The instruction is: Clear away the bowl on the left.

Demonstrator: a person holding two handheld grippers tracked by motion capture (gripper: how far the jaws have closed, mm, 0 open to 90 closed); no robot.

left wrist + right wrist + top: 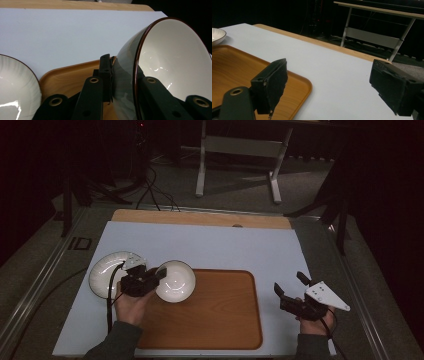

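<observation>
Bowl [175, 281] clamped over tray [225, 320]; second bowl [107, 272] just beside.

I see lots of free room on the wooden tray [220, 320]: its middle and right side are bare, so a hand could pass there. On my left it is tight, because the plate [102, 272] sits just beside the tray's left edge and the bowl [176, 281] hangs over that top left corner. The blue mat [210, 247] behind the tray is wide and bare.
</observation>
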